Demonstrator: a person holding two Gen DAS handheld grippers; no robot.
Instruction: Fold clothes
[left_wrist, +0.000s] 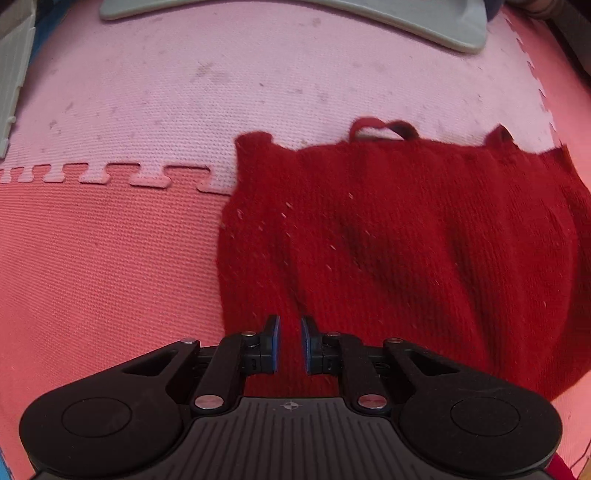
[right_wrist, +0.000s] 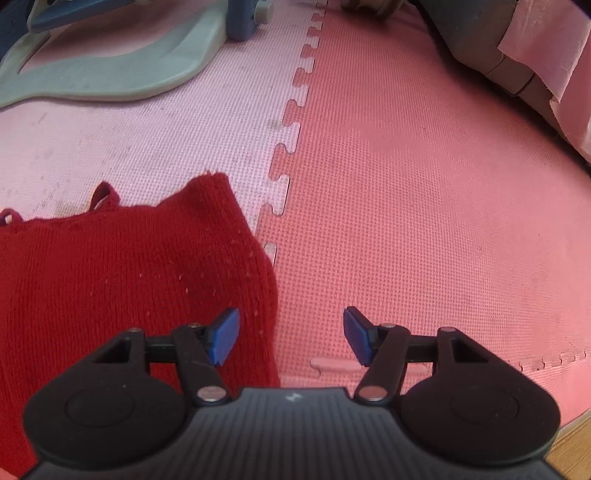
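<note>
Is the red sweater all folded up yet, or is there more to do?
Partly, it looks like. The red sweater lies flat on the foam mat as a neat block, with no sleeves sticking out, so some folds seem done. In hand: nothing. The left gripper hangs over its near edge, nearly closed with nothing between its pads; the right gripper is open at its right edge. Probably one more fold is left.

Interlocking foam floor mats (left_wrist: 110, 258), pale pink joining coral along toothed seams, are carrying a red knitted garment (left_wrist: 406, 240) lying flat at centre right, while a grey-green plastic base (right_wrist: 110, 81) is sitting at the frame's upper left.
</note>
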